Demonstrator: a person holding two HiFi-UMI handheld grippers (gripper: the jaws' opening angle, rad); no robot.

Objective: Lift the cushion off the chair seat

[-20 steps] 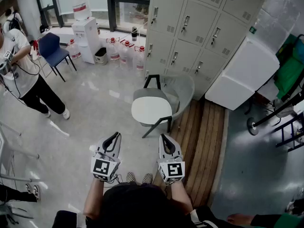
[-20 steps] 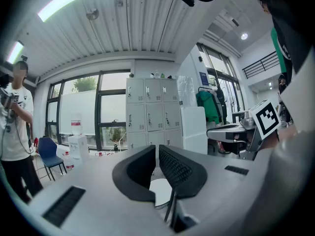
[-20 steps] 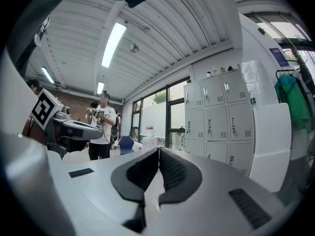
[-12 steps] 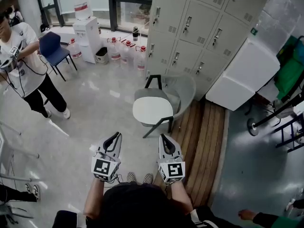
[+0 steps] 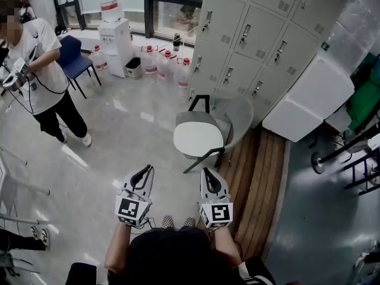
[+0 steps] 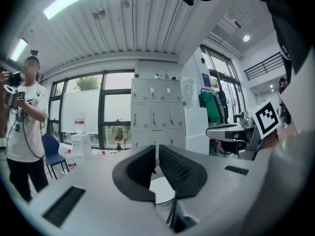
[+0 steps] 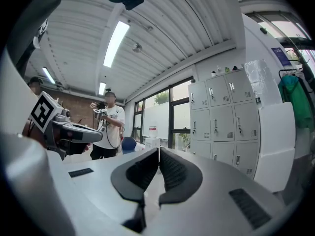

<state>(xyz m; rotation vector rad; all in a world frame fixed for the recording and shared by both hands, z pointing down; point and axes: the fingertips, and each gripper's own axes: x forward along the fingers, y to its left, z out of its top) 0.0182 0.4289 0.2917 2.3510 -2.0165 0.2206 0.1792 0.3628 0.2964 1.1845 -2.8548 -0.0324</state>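
A grey shell chair (image 5: 233, 116) stands in front of the lockers, with a round white cushion (image 5: 198, 139) lying on its seat. Both grippers hover side by side close to my body, well short of the chair. My left gripper (image 5: 145, 170) and right gripper (image 5: 206, 171) both point toward the chair. In the left gripper view the left gripper (image 6: 157, 147) is shut with nothing between its pads, and a pale patch of the cushion (image 6: 161, 191) shows beyond them. In the right gripper view the right gripper (image 7: 158, 149) is shut and empty too.
Grey lockers (image 5: 261, 34) and a white cabinet (image 5: 309, 94) stand behind the chair. A person (image 5: 41, 70) stands at the left near a blue chair (image 5: 74, 55), a water dispenser (image 5: 114, 34) and several water bottles (image 5: 169, 64). A wooden floor strip (image 5: 255, 177) runs on the right.
The head view has shifted, so the chair and lockers sit a little further right and lower. The person at the left has moved further into view. Both grippers keep their pose.
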